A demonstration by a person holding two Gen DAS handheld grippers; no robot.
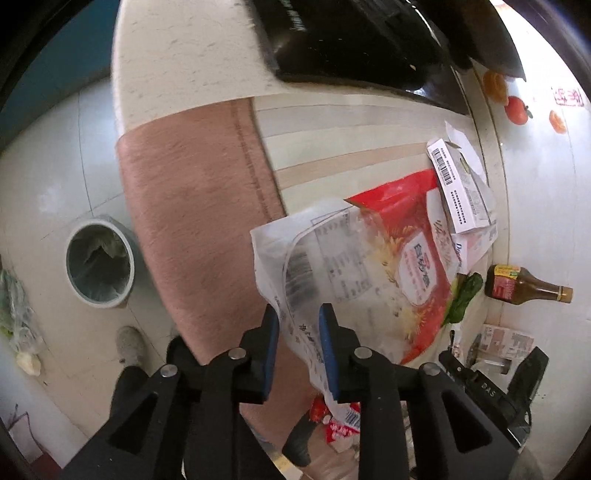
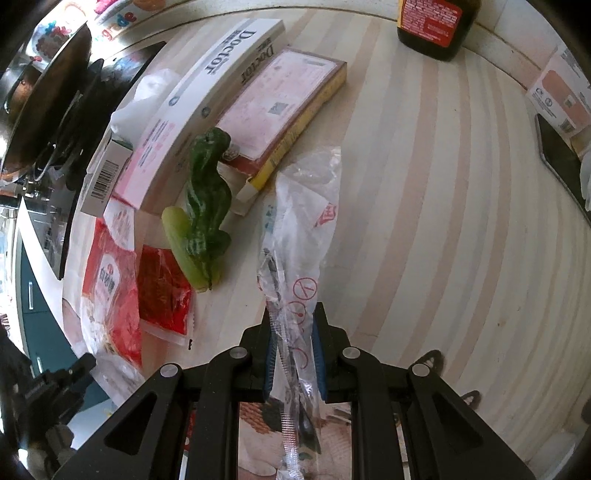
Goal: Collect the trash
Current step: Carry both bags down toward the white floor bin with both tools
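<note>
My left gripper (image 1: 298,314) is shut on a red and clear sugar bag (image 1: 369,258) and holds it at the counter's front edge; the bag also shows in the right wrist view (image 2: 110,280). A grey trash bin (image 1: 99,264) with a liner stands on the floor at the left. My right gripper (image 2: 292,314) is shut on a clear plastic wrapper (image 2: 301,221) that trails over the striped counter (image 2: 443,221). A red sachet (image 2: 162,295) and a green vegetable leaf (image 2: 207,206) lie to its left.
White cartons (image 2: 207,92) and a pink box (image 2: 288,107) lie behind the leaf. A dark sauce bottle (image 2: 432,26) stands at the back. A phone (image 2: 561,162) lies at the right. A black stove and pan (image 1: 351,40) sit beyond the counter. A pink towel (image 1: 195,221) hangs over the counter edge.
</note>
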